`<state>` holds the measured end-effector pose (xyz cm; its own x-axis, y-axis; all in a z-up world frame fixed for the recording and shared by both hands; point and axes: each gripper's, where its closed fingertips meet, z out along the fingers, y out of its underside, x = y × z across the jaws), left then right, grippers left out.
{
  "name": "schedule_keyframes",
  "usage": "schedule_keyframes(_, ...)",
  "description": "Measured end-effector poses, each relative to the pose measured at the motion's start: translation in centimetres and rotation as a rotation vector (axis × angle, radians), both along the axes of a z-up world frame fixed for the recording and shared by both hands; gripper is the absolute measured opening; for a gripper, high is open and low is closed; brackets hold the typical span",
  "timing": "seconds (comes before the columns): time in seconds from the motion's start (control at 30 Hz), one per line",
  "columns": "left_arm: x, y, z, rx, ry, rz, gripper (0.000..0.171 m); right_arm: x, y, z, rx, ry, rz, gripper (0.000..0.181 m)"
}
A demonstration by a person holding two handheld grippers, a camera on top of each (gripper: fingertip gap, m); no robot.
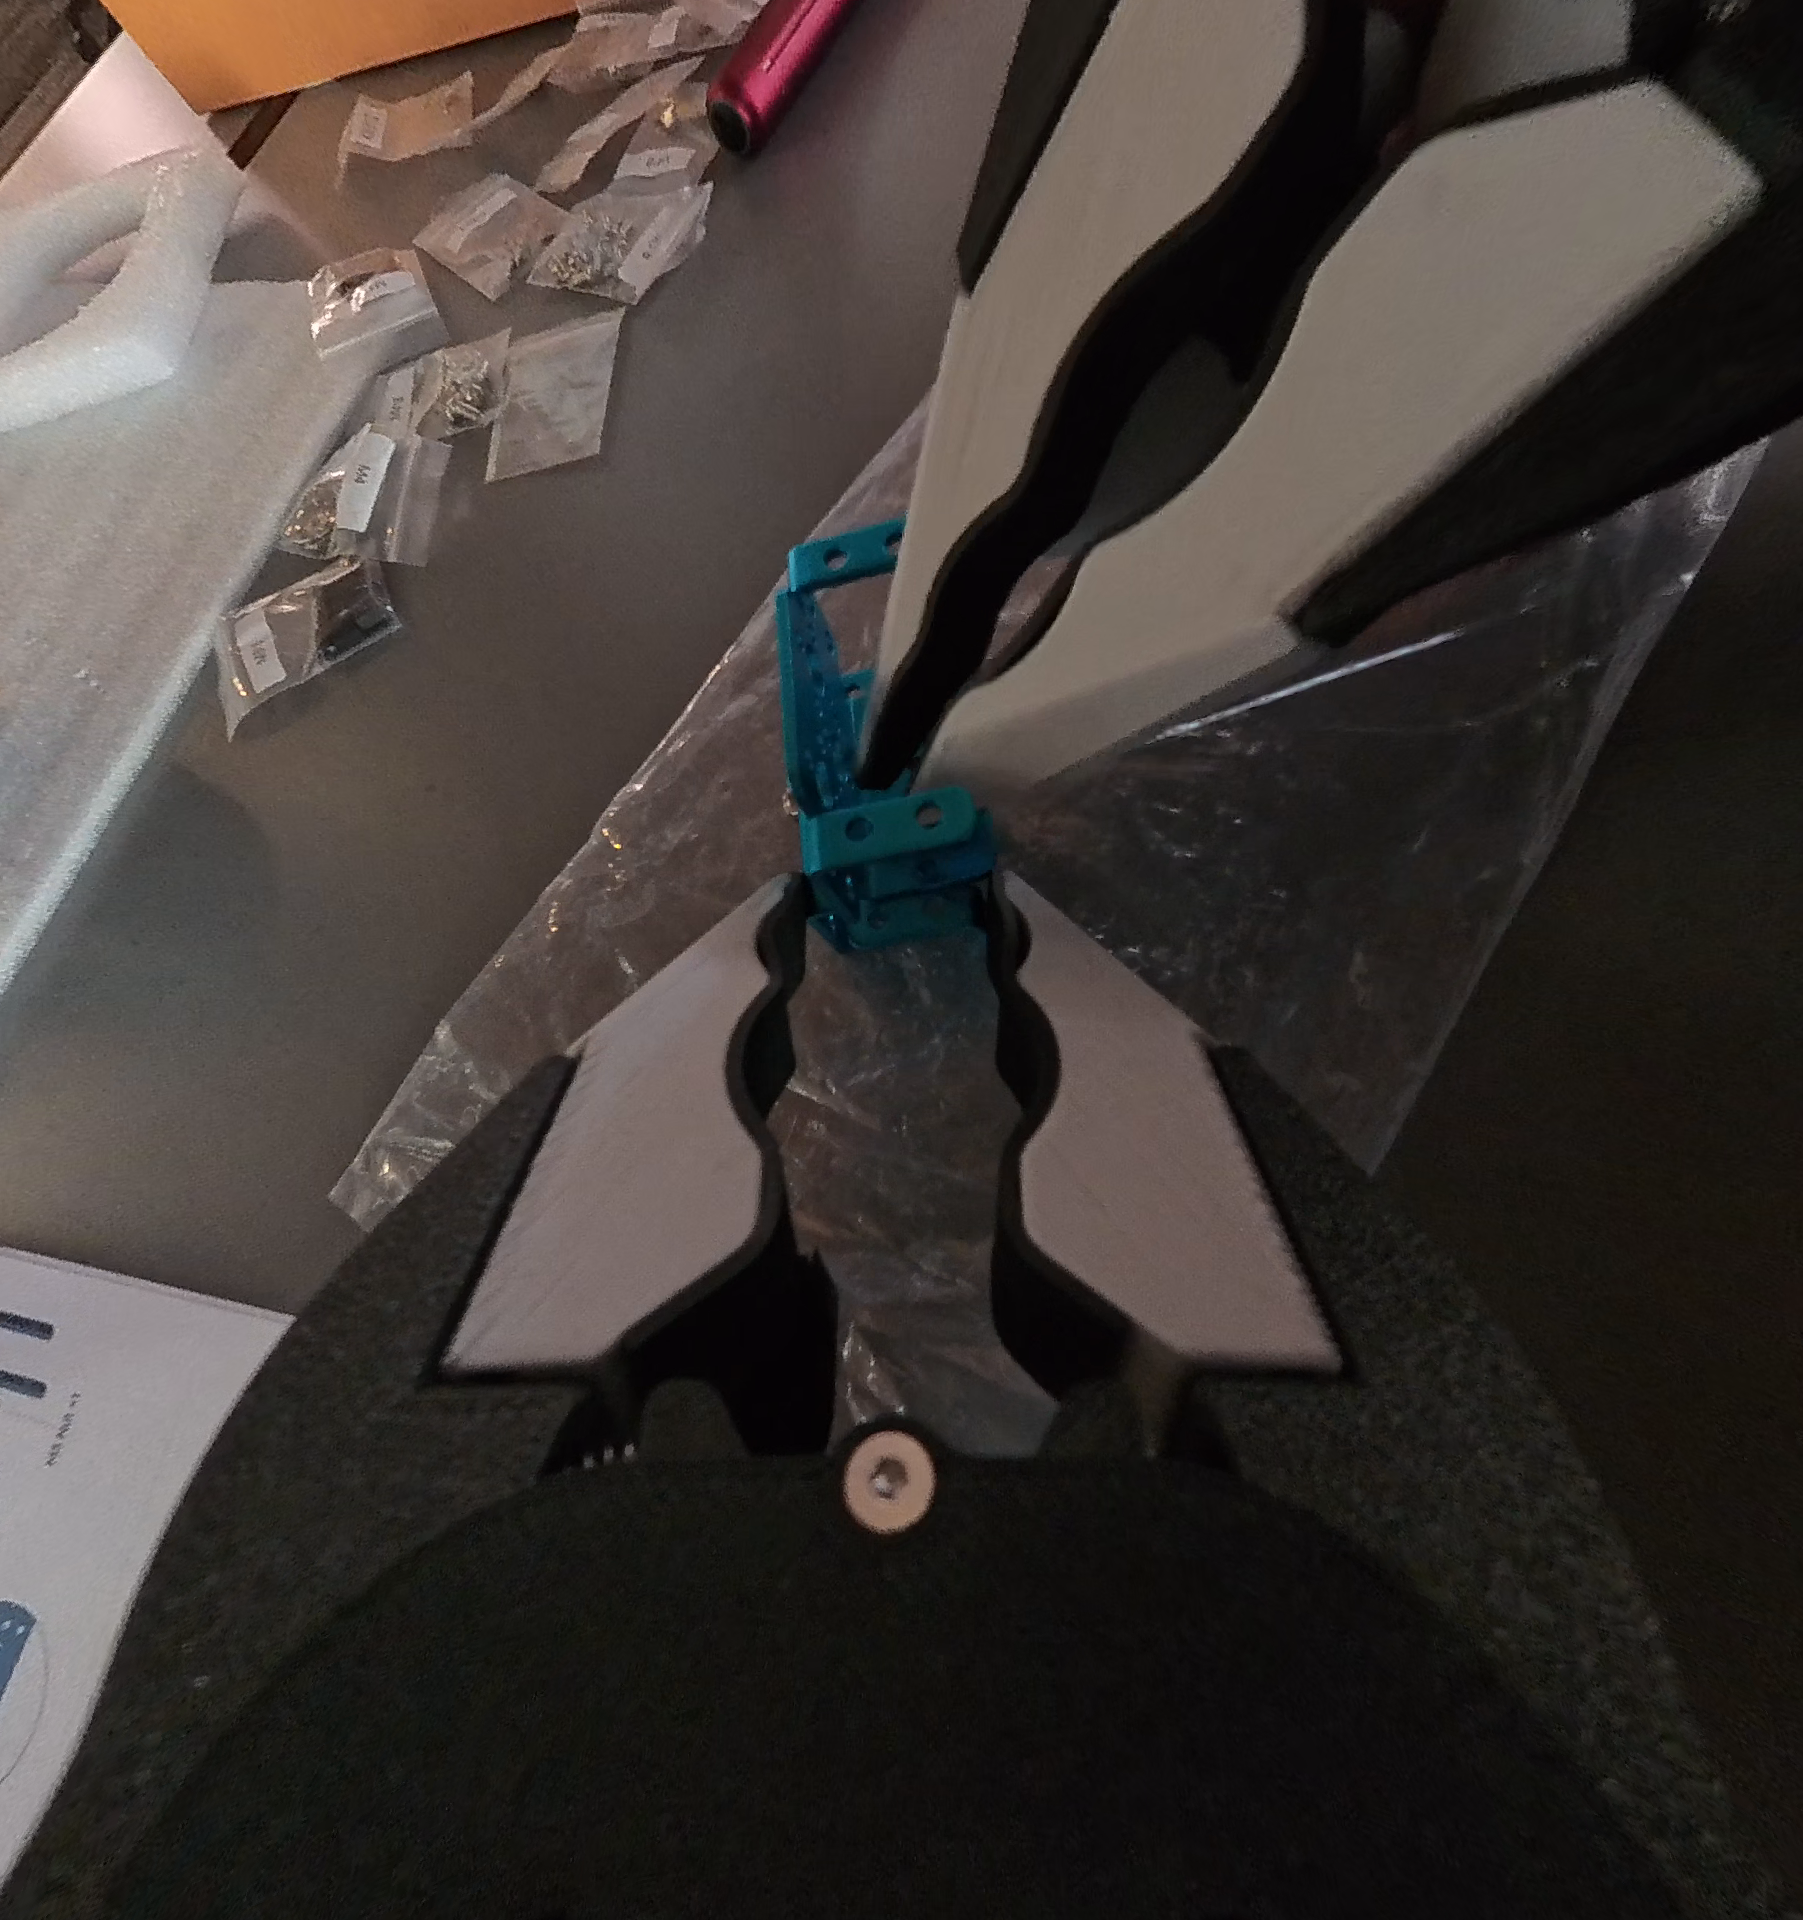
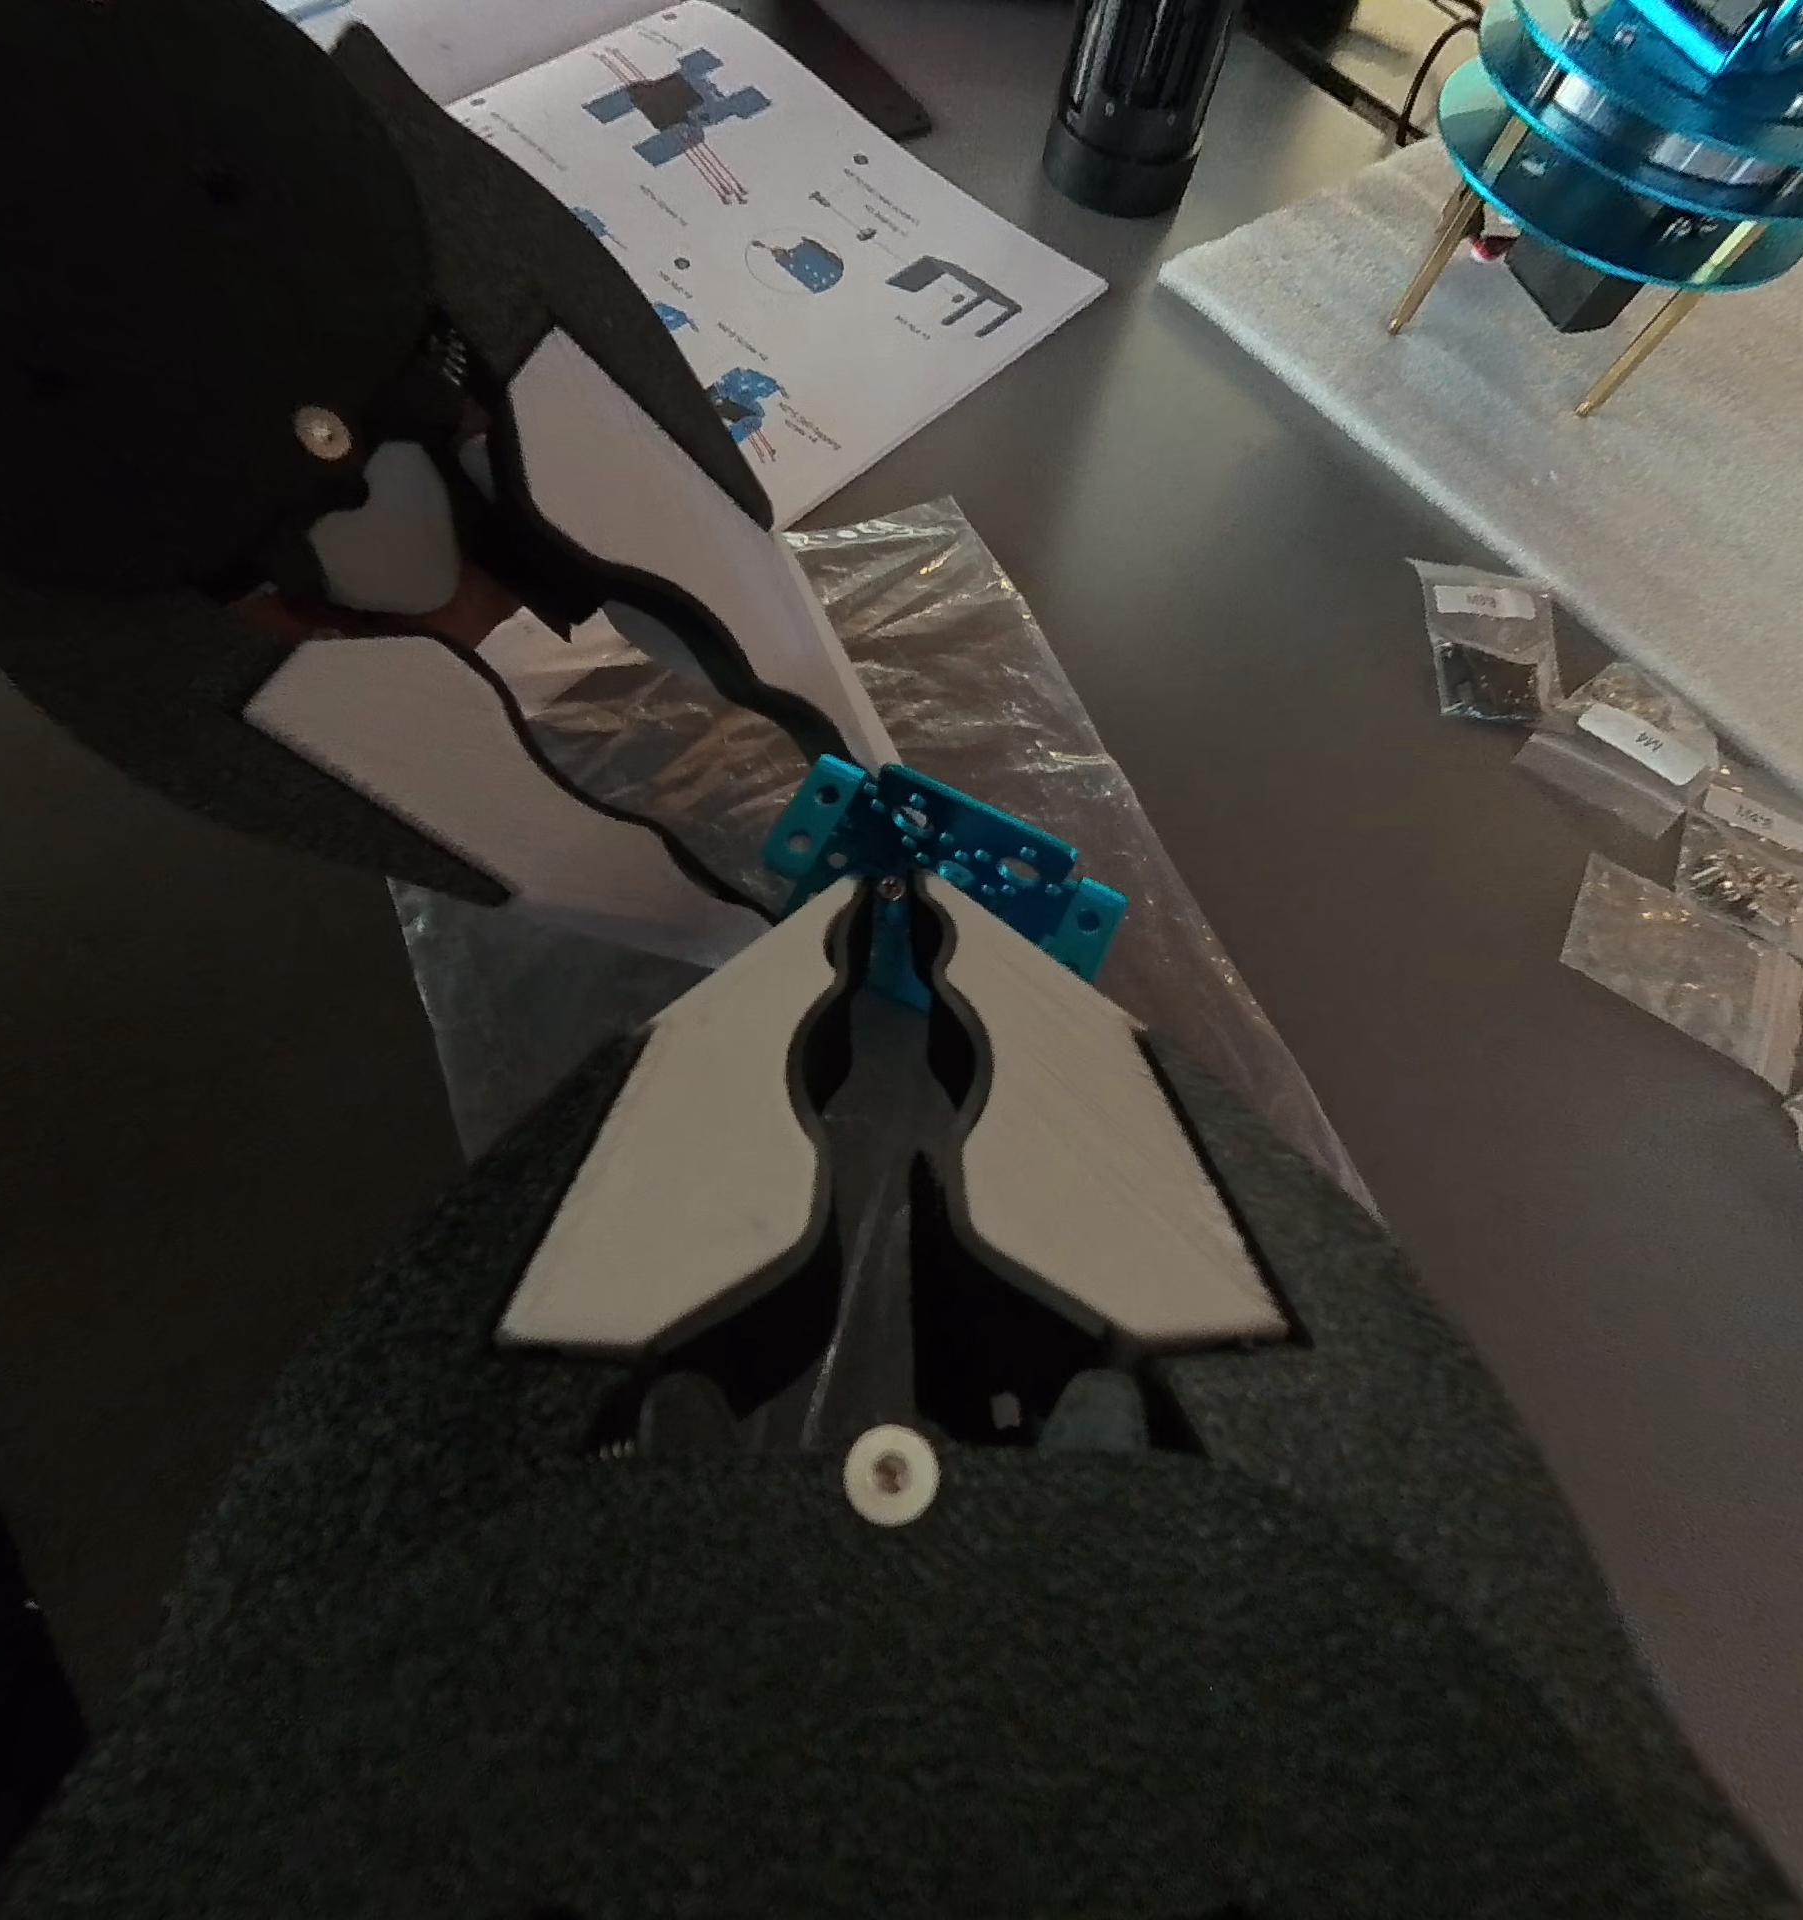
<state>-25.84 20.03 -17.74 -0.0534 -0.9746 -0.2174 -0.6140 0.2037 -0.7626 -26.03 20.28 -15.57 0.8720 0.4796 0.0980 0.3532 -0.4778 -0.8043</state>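
A blue metal bracket point(image 1: 881, 831), drilled with many small holes, was held above a clear plastic bag point(image 1: 1240, 831) that lay flat on the grey bench point(image 1: 481, 644). The left gripper point(image 1: 892, 899) had its jaws narrowed onto the bracket's near lower end, the tips pressing on either side. The right gripper point(image 2: 889, 883) was closed to a slit on the bracket's perforated plate, coming at it from the opposite side, so the two grippers met nose to nose over the bag.

Around the bracket the bag spread out past both grippers, its edges crinkled and catching light; bare bench showed beyond the bag's long sides. In the right wrist view an open instruction booklet point(image 2: 835, 239) lay beyond the bracket, one corner touching the bag's far end. To the right of the bracket, well apart, small zip bags of screws point(image 2: 1645, 821) were scattered in a loose cluster, leaving a strip of open bench between them and the bag. Past those ran the edge of a white foam sheet point(image 2: 1603, 457), carrying a blue disc assembly on brass legs point(image 2: 1645, 135). A black cylinder point(image 2: 1136, 104) stood near the booklet's far corner. In the left wrist view a magenta tool handle point(image 1: 783, 62) lay beyond the screw bags.
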Motion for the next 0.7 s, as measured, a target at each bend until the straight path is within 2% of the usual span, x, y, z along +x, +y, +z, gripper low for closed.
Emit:
schedule_keyframes(0.17, 0.0, 0.0, 0.0, 0.001, 0.0, 0.0, 0.034, -0.4, -0.1, 0.3, 0.022, 0.001, 0.019, 0.003)
schedule_keyframes(0.27, 0.0, 0.0, 0.0, 0.008, 0.001, 0.0, 0.034, -0.4, 0.2, -0.8, -0.002, -0.034, 0.015, 0.003)
schedule_keyframes(0.57, 0.0, 0.0, 0.0, 0.004, 0.0, -0.001, 0.034, -0.1, 0.1, 0.4, 0.03, -0.02, 0.018, 0.003)
schedule_keyframes(0.7, 0.0, 0.1, 0.0, 0.007, 0.0, 0.002, 0.034, -0.5, 0.1, -0.8, -0.007, -0.018, 0.026, 0.002)
